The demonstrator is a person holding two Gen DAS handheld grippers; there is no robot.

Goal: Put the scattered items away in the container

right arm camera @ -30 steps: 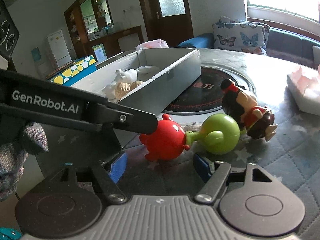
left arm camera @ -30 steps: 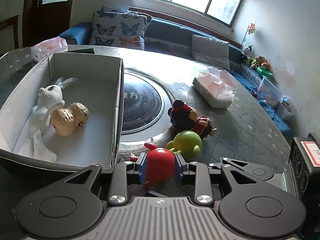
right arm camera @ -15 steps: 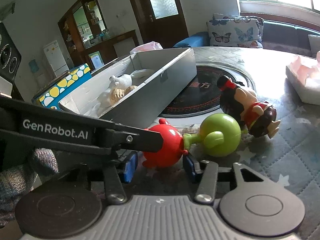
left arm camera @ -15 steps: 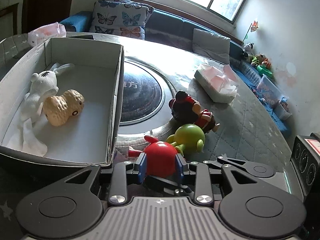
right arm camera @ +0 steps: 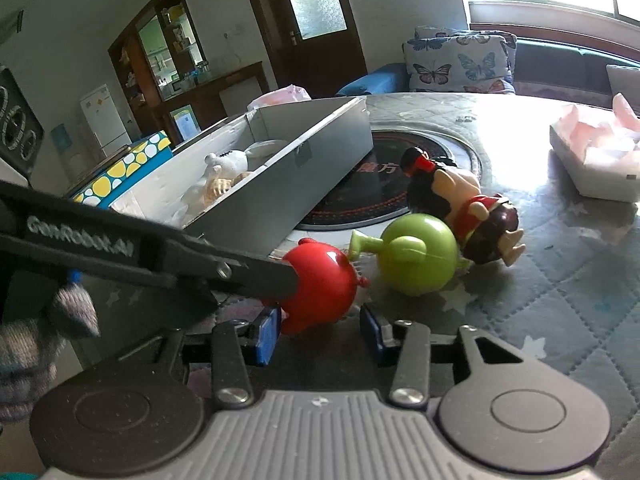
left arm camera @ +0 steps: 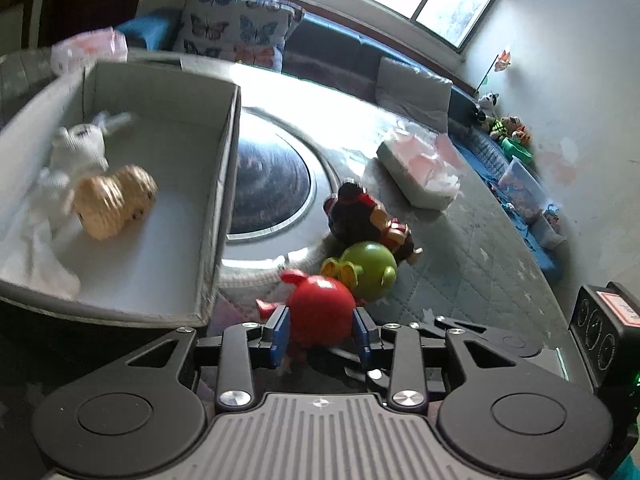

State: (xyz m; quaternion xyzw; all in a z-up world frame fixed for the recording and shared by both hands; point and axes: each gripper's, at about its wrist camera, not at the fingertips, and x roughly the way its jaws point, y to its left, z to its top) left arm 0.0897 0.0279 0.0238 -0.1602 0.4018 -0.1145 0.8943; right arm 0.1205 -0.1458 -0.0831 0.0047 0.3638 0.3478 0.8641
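Note:
A red round toy (left arm camera: 320,308) lies on the quilted table by the near corner of the grey open box (left arm camera: 224,200). My left gripper (left arm camera: 322,334) has its blue pads against the toy's sides, and its jaws are opening. In the right wrist view one left finger (right arm camera: 240,272) touches the red toy (right arm camera: 320,284), and my right gripper (right arm camera: 318,332) is shut around the same toy from the front. A green round toy (right arm camera: 418,256) and a doll figure (right arm camera: 452,196) lie just beyond it. The box holds a white plush (left arm camera: 76,152) and a tan toy (left arm camera: 116,200).
A tissue pack (left arm camera: 420,172) sits at the table's far right. A pink bag (left arm camera: 88,46) lies behind the box. A dark round inlay (left arm camera: 272,184) marks the table's middle. A gloved hand (right arm camera: 24,352) holds the left gripper, and a spotted box (right arm camera: 120,168) stands off the table.
The right gripper's jaws have closed in from wide open onto the red toy. The left jaws have spread slightly around it. The toy has tipped a little.

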